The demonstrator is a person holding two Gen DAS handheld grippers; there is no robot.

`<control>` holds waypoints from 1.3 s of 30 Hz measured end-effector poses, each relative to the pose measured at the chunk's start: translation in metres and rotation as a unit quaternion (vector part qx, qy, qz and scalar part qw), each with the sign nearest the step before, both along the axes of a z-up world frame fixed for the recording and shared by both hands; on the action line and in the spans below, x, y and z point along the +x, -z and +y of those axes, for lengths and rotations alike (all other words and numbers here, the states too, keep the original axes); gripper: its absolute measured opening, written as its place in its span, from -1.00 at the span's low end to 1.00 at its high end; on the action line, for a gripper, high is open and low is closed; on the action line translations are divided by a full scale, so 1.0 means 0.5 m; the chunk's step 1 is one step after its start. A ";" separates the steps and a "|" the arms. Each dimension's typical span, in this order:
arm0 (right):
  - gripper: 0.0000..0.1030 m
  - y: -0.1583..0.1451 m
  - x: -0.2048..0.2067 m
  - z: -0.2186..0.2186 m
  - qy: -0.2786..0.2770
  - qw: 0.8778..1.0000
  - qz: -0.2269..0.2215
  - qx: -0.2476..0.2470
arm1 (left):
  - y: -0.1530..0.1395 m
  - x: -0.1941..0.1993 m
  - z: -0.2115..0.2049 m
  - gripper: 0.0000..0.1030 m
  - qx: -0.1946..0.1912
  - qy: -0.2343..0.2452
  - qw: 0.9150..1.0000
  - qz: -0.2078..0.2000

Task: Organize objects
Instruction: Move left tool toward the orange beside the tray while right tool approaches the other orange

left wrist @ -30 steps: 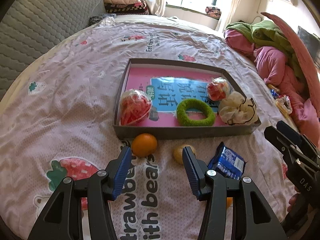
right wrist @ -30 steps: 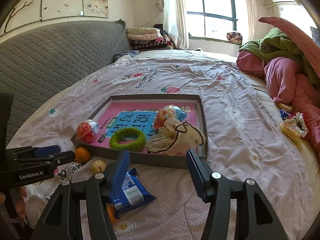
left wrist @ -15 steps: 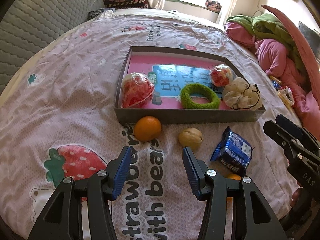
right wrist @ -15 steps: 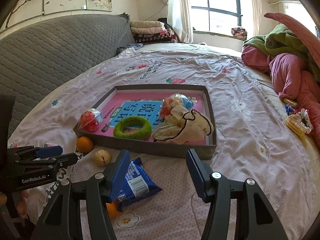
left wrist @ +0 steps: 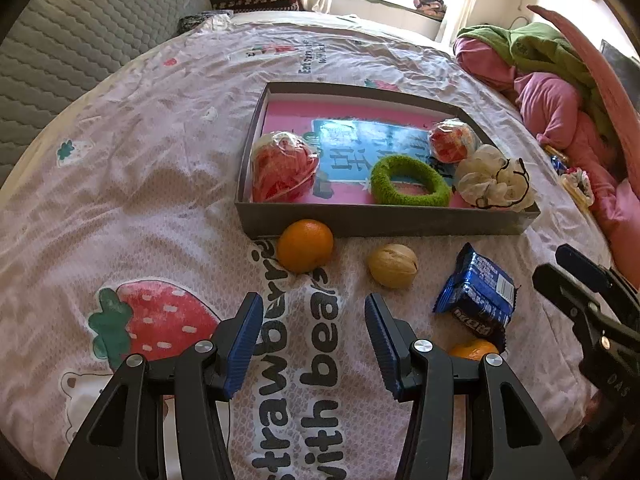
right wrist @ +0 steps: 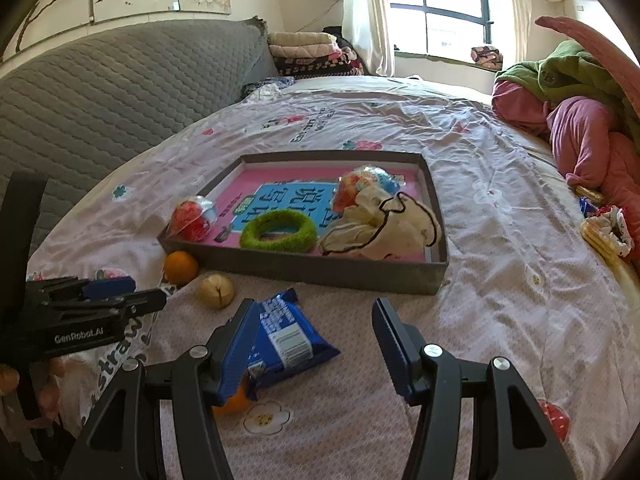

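The left gripper (left wrist: pixel 313 312) has dropped nearer the orange (left wrist: pixel 305 245) and walnut (left wrist: pixel 393 265); both grippers' jaws spread, empty.

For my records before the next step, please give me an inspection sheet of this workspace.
Surface: bedsheet, pink, strawberry print, wrinkled.
Job's things: grey tray holding two wrapped balls, green ring, cream scrunchie. Outside it: orange, walnut, blue snack packet, second orange partly under the packet.
Clutter: snack wrappers at the bed's right edge.
Grippers: left hand-held gripper open, empty; right hand-held gripper open, empty, one finger overlapping the packet in view.
Cables: nothing seen.
Surroundings: grey headboard, window, piled bedding.
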State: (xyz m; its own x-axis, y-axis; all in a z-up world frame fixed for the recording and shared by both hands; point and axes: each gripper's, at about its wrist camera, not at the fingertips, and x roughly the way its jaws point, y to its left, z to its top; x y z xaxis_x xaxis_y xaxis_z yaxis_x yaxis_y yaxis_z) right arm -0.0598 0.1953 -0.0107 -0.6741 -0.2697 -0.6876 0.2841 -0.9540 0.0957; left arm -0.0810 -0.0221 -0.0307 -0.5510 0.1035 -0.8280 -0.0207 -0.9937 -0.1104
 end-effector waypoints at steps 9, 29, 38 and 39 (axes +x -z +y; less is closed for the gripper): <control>0.13 0.015 0.024 -0.004 -0.014 1.000 -0.013 -0.006 | 0.001 -0.001 -0.012 0.06 0.000 -0.007 1.000 0.005; 0.13 0.043 0.070 -0.030 -0.014 0.998 -0.045 -0.040 | 0.014 0.019 -0.024 0.06 0.006 0.005 1.000 0.010; 0.13 0.063 0.088 -0.057 -0.033 0.997 -0.062 -0.035 | 0.026 0.026 -0.031 0.06 0.010 0.000 1.000 0.008; 0.13 0.065 0.089 -0.058 -0.034 0.997 -0.063 -0.035 | 0.026 0.026 -0.032 0.06 0.011 0.000 1.000 0.008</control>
